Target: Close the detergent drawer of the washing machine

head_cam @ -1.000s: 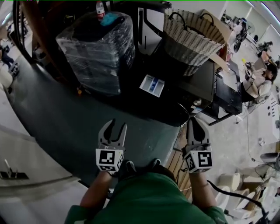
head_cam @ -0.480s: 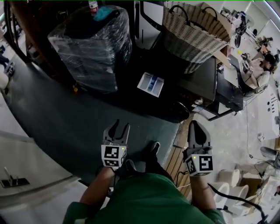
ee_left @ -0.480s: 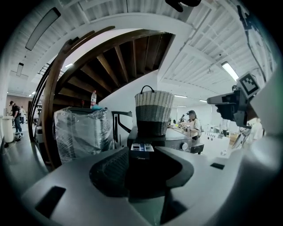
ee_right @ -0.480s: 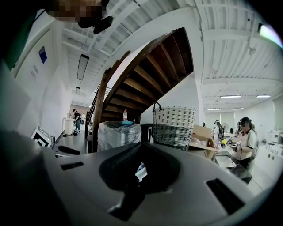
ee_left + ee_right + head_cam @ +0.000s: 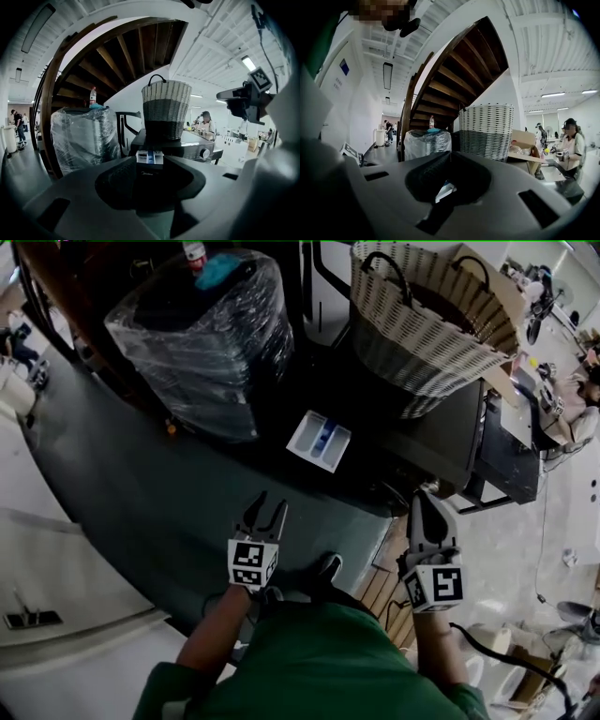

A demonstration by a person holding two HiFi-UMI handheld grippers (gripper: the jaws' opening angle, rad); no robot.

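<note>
**A:** Grey left claw (image 5: pixel 266 510), jaws spread in a V with nothing between them. It's aimed straight at the detergent drawer (image 5: pixel 320 442), but well short of it!

**B:** And the right claw (image 5: pixel 422 504)?

**A:** Pressed together, empty, hanging off to the side near the front corner of the washing machine (image 5: pixel 441 432).

**B:** Where's the drawer sitting?

**A:** Pulled right out of the dark machine front. It's a white tray with its blue insert on show, sticking out above the floor. In the left gripper view it sits dead centre in the gap between the jaws.

**B:** Further out?

**A:** A wicker basket (image 5: pixel 422 329) stands on the machine's lid, and a plastic-wrapped stack (image 5: pixel 202 343) is off to the left.

**B:** Progress?

**A:** None yet, I'd say. The drawer's fully out and neither claw is touching it. What's left is the whole job: reach forward, set a claw against the drawer's front face and push it in flush.
</note>
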